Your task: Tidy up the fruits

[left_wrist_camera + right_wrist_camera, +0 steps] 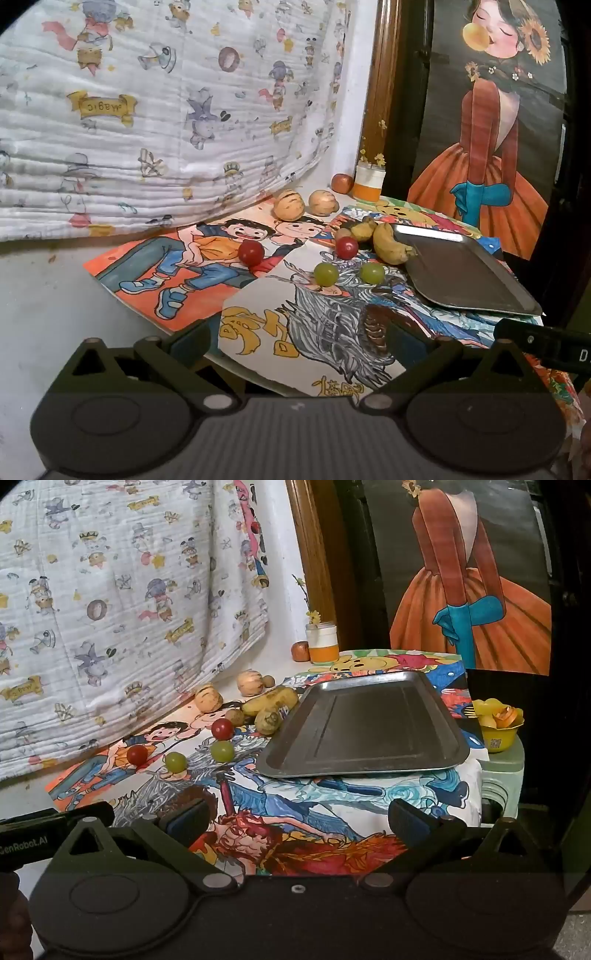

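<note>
A metal tray (369, 734) lies empty on the drawing-covered table; it also shows in the left wrist view (461, 269). Left of it lie two small bananas (271, 705) (388, 240), two red cherry tomatoes (250, 252) (346, 247), two green grapes (326, 274) (372, 273), and two tan striped melons (289, 205) (323, 202). A small brown fruit (234, 716) sits by the bananas. My left gripper (295, 339) is open and empty, short of the fruit. My right gripper (295, 819) is open and empty, short of the tray's near edge.
A small red apple (342, 182) and a white-orange jar (367, 182) stand at the back by the wall. A patterned quilt (166, 110) hangs on the left. A yellow bowl (496, 723) sits on a green stool right of the table. A painted poster (469, 590) stands behind.
</note>
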`<state>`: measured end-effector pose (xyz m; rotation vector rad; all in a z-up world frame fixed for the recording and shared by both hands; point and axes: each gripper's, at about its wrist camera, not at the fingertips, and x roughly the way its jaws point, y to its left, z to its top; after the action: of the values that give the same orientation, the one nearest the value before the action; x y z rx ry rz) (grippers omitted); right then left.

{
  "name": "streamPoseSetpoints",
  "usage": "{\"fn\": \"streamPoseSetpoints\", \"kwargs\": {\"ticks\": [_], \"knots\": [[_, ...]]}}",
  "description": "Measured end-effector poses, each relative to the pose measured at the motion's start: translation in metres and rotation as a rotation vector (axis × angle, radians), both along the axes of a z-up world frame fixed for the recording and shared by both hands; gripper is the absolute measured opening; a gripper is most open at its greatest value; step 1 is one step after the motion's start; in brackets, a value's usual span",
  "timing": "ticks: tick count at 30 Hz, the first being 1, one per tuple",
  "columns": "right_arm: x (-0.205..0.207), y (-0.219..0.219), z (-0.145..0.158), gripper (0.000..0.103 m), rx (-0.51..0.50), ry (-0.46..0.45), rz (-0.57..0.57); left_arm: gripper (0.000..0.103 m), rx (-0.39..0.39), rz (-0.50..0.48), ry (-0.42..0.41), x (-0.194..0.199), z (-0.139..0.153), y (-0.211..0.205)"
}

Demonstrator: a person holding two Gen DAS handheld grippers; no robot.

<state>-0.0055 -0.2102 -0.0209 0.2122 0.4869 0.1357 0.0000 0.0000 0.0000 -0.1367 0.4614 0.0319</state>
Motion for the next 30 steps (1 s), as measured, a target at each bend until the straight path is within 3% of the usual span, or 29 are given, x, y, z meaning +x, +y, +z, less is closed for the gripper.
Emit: {"fn": "streamPoseSetpoints", "kwargs": {"ticks": [30], "knots": [[-0.0003, 0.0019, -0.0041, 0.103, -0.002, 0.007, 0.002, 0.103, -0.008, 0.000, 0.005, 0.0001, 0.0001, 0.0002]]}}
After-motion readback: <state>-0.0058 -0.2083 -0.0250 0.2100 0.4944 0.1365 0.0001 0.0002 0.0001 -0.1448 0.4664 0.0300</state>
